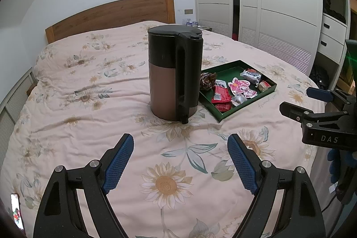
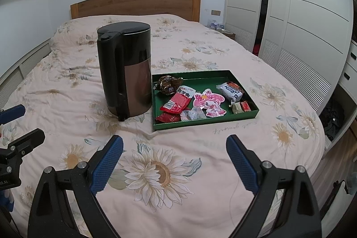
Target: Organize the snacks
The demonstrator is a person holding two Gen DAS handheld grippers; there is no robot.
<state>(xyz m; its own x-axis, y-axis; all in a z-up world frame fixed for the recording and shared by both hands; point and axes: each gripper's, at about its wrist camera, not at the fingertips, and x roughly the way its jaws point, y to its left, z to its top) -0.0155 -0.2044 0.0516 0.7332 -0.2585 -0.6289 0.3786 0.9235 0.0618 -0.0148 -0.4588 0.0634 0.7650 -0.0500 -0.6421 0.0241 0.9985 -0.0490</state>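
A: Where are the snacks (image 2: 191, 102)?
B: In the green tray (image 2: 245, 117), centre-right of frame, long axis running left-right, beside the kettle (image 2: 125, 68) on the bed (image 2: 156, 171).
A: Tools?
B: Left tool (image 1: 180, 167) and right tool (image 2: 175, 163) both gape wide, empty.

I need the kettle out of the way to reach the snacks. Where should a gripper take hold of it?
Take the kettle by its vertical black handle, which faces the grippers. Come in from the near side with the open left gripper, pads closing across the handle's sides.
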